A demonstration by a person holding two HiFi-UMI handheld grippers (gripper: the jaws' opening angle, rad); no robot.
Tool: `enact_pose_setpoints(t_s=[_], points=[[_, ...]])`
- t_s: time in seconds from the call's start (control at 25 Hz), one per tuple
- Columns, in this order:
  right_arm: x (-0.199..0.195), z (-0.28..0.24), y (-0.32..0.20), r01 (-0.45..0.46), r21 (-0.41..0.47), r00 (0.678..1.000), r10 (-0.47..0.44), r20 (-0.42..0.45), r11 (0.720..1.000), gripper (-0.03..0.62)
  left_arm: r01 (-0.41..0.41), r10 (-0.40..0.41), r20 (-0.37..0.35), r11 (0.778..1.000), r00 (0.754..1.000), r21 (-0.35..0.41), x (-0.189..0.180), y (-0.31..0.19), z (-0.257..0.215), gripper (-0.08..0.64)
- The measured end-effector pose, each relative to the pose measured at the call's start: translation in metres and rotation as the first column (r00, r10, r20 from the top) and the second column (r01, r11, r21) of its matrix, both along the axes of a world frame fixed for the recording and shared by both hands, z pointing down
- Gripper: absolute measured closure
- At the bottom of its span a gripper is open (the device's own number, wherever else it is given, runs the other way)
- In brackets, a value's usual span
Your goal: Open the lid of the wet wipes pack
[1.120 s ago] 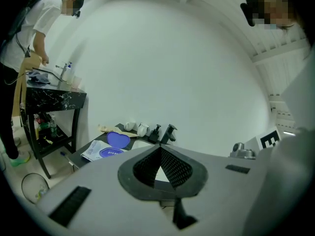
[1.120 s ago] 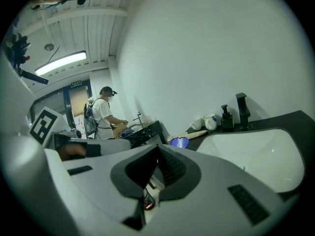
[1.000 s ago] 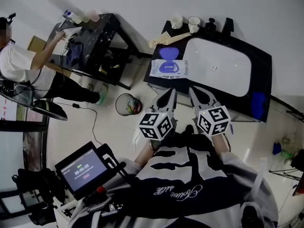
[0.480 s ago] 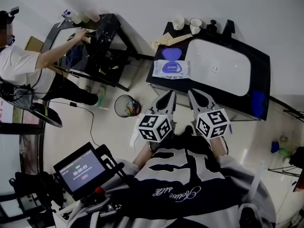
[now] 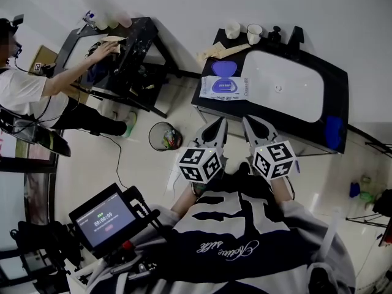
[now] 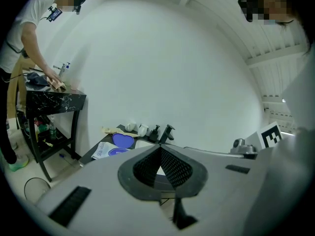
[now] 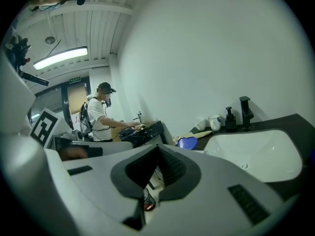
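Observation:
The wet wipes pack (image 5: 224, 87) lies flat on the left end of the black counter (image 5: 208, 106), beside the sink. Its blue lid (image 5: 223, 68) stands flipped open toward the wall. The pack (image 6: 105, 151) and its raised lid (image 6: 123, 140) also show in the left gripper view; the right gripper view shows only the lid (image 7: 187, 142). My left gripper (image 5: 221, 121) and right gripper (image 5: 247, 120) hang side by side in front of the counter, short of the pack. Both are shut, jaws meeting at the tips with nothing between them.
A white sink basin (image 5: 288, 89) fills the counter's right part, with two cups (image 5: 231, 29), a soap dispenser (image 5: 272, 32) and a faucet (image 5: 296, 32) behind it. A blue sponge (image 5: 332, 132) lies at the right end. A wastebin (image 5: 163, 135) stands on the floor; a person (image 5: 27, 87) works at a black table (image 5: 138, 48).
The pack and both grippers have barely shifted in view. The person at the left table has reached an arm farther across it.

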State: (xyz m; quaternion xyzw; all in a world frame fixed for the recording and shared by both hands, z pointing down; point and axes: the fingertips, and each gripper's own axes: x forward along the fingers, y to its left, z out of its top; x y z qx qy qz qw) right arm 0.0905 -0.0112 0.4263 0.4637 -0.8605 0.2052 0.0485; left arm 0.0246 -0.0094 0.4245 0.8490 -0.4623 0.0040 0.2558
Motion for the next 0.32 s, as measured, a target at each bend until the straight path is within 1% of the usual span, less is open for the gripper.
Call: enact_pose_setpoints(t_s=[0.32], points=[[-0.0043,0.0028,0.0045,0.002,-0.003,1.0,-0.002,0.004,1.0,0.594,0.005,-0.005,0.0,1.0,1.0,-0.01,-0.0058,0.0057,0.0041,0.561]])
